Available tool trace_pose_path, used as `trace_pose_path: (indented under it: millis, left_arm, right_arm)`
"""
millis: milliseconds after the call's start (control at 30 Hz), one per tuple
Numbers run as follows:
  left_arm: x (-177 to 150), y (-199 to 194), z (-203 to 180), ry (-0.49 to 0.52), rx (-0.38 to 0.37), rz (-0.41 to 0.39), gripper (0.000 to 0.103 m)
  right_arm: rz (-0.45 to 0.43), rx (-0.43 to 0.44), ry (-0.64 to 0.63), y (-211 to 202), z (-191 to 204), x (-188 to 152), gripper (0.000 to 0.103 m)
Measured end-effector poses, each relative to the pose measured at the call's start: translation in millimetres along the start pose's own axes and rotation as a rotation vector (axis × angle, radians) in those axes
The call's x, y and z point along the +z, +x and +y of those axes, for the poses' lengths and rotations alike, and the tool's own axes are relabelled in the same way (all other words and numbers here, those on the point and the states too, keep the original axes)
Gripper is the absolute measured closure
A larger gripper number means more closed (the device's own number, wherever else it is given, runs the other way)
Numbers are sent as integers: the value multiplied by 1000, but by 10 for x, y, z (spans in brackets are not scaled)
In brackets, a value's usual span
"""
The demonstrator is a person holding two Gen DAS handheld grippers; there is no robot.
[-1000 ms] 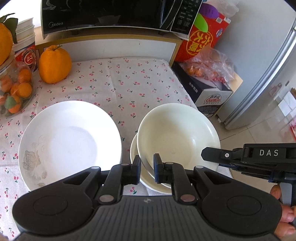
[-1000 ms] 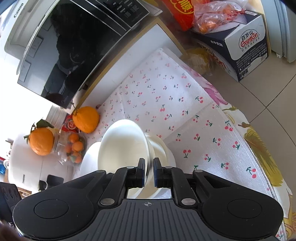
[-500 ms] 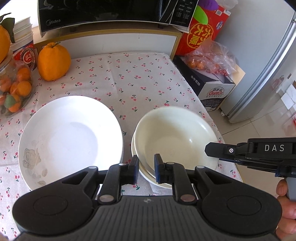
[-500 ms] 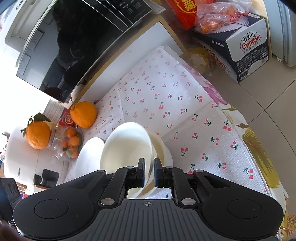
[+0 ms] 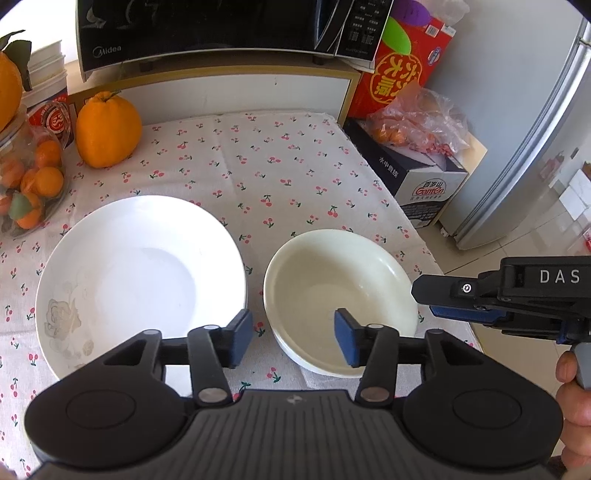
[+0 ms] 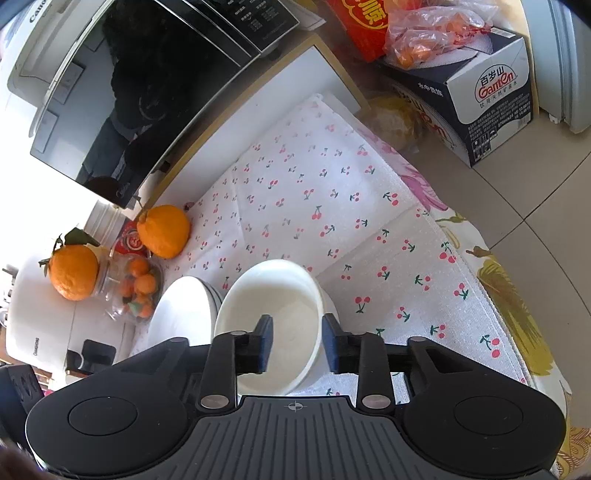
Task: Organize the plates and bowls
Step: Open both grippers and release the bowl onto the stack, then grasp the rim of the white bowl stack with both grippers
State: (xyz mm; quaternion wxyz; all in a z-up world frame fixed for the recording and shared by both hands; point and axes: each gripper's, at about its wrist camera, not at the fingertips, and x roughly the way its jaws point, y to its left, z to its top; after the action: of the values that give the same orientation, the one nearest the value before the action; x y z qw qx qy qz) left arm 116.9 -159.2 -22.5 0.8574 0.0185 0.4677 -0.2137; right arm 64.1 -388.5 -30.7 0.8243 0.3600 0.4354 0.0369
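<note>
Beside the white plate (image 5: 140, 273), on the cherry-print bench (image 5: 258, 166), we find the cream bowl (image 5: 340, 291) nested on another bowl. Left gripper (image 5: 293, 338) and right gripper (image 6: 297, 341) straddle its rim; both jaws are opening, pads clear, holding nothing.

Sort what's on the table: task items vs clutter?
Task items: cream bowl, stacked on another bowl; white plate; left tool and right tool, both opening and clear of the bowl rim.

Clutter: large orange, jar of small oranges, microwave, cardboard box.
</note>
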Motion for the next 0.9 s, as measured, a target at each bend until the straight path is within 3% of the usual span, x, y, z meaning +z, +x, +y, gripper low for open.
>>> trace_pose_path:
  millis: [100, 367, 567, 900]
  left_arm:
    - [-5, -7, -9, 4, -8, -8, 49]
    - [-53, -78, -59, 27, -28, -51, 27]
    - [-195, -190, -76, 41, -51, -133, 12]
    - [-573, -276, -75, 84, -96, -255, 7]
  right_arm:
    - [-5, -2, 6, -7, -15, 9, 65]
    - [-47, -47, -40, -35, 42, 16, 39]
    - [-49, -53, -36, -30, 34, 37, 27]
    - [-73, -79, -80, -13, 68, 11, 17]
